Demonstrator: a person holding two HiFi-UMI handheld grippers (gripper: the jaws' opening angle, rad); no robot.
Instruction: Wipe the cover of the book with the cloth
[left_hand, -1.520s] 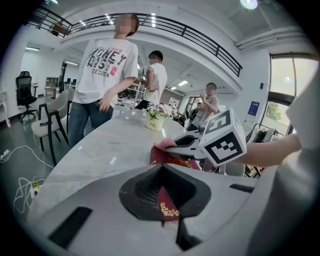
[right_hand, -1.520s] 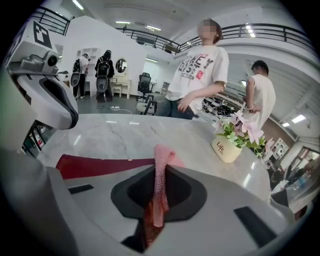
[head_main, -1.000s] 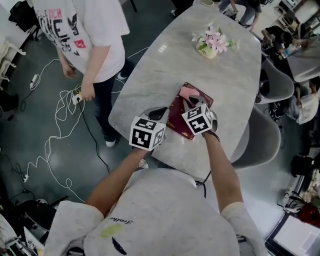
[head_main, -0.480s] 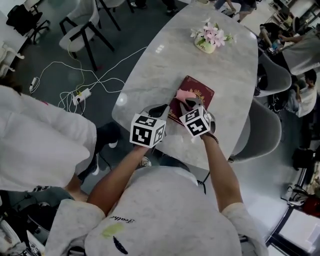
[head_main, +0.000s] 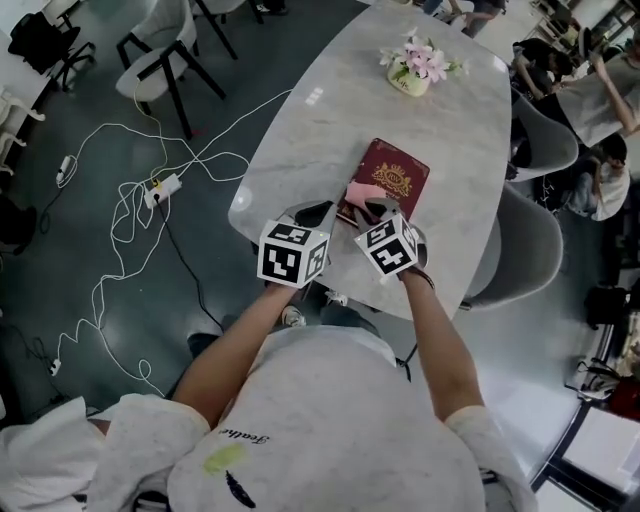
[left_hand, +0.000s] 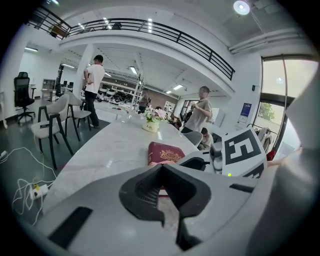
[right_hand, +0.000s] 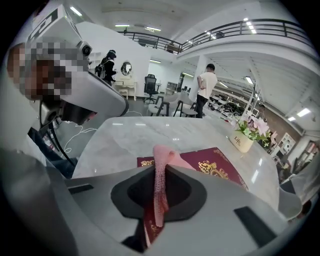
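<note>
A dark red book (head_main: 392, 176) with a gold emblem lies on the marble table (head_main: 320, 130). It also shows in the right gripper view as the book (right_hand: 218, 166). My right gripper (head_main: 376, 209) is shut on a pink cloth (head_main: 364, 191) that rests on the near left part of the cover. In the right gripper view the cloth (right_hand: 161, 172) hangs pinched between the jaws of the right gripper (right_hand: 159, 169). My left gripper (head_main: 316, 214) hovers just left of the book; its jaws are shut with nothing in them. From it, the left gripper (left_hand: 161, 168) faces the book (left_hand: 164, 152).
A pot of pink flowers (head_main: 418, 66) stands at the table's far end. Grey chairs (head_main: 520, 250) line the right side, with seated people beyond. White cables and a power strip (head_main: 165, 187) lie on the dark floor to the left, near black-legged chairs (head_main: 165, 50).
The right gripper and cloth have drawn back toward me along the cover, so more of the book shows. The person in white beside the table's left has walked out of view.
</note>
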